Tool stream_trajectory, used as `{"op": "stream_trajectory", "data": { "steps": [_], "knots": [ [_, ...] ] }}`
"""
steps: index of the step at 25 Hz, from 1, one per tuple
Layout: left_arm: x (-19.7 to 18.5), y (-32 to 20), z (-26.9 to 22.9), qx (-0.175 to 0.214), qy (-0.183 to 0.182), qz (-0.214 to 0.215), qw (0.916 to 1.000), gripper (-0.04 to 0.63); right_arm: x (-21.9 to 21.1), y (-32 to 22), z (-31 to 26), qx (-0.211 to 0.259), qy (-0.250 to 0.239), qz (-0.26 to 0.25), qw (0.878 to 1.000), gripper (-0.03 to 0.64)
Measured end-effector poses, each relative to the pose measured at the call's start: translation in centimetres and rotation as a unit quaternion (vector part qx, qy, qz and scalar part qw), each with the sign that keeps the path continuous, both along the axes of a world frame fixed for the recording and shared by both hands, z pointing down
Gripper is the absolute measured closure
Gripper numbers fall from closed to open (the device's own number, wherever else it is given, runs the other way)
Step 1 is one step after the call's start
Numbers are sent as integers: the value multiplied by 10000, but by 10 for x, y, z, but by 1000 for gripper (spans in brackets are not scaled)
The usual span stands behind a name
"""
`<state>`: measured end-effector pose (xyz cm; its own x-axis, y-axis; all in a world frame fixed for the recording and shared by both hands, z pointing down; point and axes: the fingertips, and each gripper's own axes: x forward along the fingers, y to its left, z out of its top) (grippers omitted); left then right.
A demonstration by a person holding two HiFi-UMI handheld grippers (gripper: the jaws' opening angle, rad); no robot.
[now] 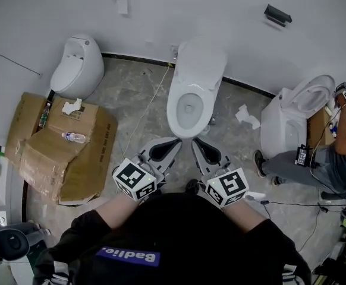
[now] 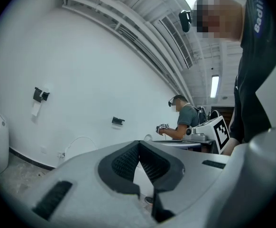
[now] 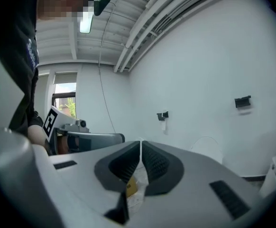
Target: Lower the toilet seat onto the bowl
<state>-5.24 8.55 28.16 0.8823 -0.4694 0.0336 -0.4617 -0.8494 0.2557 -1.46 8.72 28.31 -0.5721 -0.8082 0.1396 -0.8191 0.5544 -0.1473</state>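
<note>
The toilet (image 1: 190, 94) stands with its lid raised. Left gripper (image 1: 175, 141) and right gripper (image 1: 196, 141) hover just before its bowl; flattened cardboard (image 1: 60, 150) lies to its left.

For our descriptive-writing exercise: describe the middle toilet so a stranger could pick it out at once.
Three white fixtures stand along the back wall. The middle toilet has its lid raised and its bowl open. The egg-shaped unit to the left, by the cardboard, is closed, and the right-hand toilet has a person working at it.
</note>
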Motion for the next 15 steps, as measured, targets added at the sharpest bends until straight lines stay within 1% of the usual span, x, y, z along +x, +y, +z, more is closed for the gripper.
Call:
{"op": "stream_trajectory", "data": {
  "steps": [3,7,15],
  "knots": [
    [1,0,-4,39,21,3,10000,580,-2,6,-10,180,53,-66,9998,581],
    [2,1,-3,21,9,44,10000,580,-4,11,-11,258,89,-72,9996,583],
    [8,5,-5,83,7,94,9999,580,-3,15,-4,163,36,-72,9998,586]
  ]
}}
